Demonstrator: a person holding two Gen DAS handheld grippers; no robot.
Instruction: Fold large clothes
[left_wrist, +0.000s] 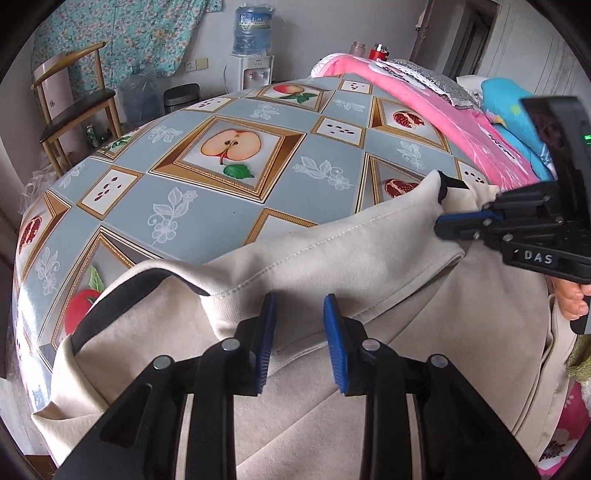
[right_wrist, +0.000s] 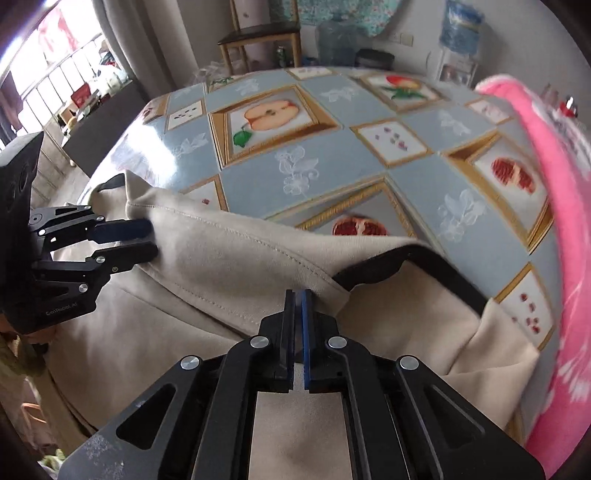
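A worktop (left_wrist: 229, 184) in a fruit-print cloth fills the view. A beige garment (left_wrist: 332, 258) with dark trim lies across its near edge, from 3 to 8 o'clock. A pink blanket (left_wrist: 424, 99) sits at 2 o'clock. The left hand-held gripper (left_wrist: 300, 332) hovers over the garment's hem, jaws apart. The right hand-held gripper (right_wrist: 298, 325) has its jaws pressed together, pinching the garment's folded edge.
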